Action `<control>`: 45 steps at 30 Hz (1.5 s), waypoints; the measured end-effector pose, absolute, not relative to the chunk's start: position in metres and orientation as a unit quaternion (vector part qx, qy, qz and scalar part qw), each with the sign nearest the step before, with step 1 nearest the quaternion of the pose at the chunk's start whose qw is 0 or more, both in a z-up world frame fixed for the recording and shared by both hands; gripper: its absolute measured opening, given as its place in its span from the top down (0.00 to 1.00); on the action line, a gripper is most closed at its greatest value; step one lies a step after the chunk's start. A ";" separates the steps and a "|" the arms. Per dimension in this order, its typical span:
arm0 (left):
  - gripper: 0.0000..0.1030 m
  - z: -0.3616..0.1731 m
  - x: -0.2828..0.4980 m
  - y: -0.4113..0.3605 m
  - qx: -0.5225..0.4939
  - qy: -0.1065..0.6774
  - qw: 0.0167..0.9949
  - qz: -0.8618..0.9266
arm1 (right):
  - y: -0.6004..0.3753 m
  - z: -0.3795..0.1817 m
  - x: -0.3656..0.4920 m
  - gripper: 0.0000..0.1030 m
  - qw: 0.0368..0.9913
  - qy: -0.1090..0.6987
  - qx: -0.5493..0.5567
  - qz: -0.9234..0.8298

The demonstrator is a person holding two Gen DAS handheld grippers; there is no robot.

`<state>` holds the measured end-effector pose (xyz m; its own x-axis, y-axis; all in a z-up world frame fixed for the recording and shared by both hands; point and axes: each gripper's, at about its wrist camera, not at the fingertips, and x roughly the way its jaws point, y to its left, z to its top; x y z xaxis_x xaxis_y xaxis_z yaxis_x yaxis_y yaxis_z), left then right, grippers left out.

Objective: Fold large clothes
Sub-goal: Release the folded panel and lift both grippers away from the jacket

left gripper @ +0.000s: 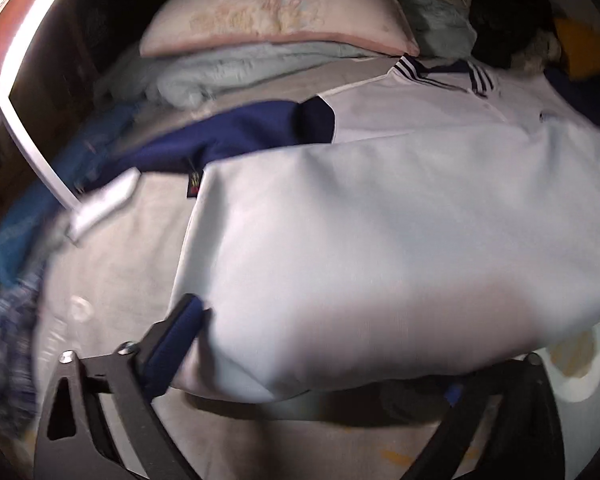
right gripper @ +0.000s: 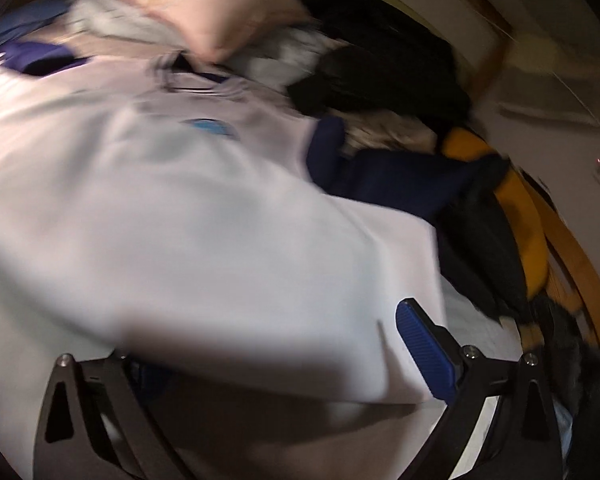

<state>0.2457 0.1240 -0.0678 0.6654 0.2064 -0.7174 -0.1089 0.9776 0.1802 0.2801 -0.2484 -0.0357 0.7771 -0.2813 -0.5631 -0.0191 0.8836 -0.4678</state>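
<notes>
- Left wrist view: the white, navy-sleeved polo shirt (left gripper: pixel 380 240) looks light, soft and floppy.
- Left gripper (left gripper: pixel 320 364) and right gripper (right gripper: pixel 284 344) both spread, pinching nothing.
- Best grasped at hem corners.

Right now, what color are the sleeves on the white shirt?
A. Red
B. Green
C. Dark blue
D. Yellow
C: the shirt has a white body, and the sleeve sticking out at its side is dark blue; the other sleeve is dark blue too.
</notes>
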 end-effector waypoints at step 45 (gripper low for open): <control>0.00 0.051 0.037 0.077 0.005 0.245 0.969 -0.007 | -0.282 0.045 0.108 0.32 0.963 0.266 -0.001 0.043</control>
<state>0.0374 0.0770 0.0511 0.8796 -0.0108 -0.4756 0.0153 0.9999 0.0055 0.1081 -0.2816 0.0447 0.8551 0.0820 -0.5120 -0.0834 0.9963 0.0203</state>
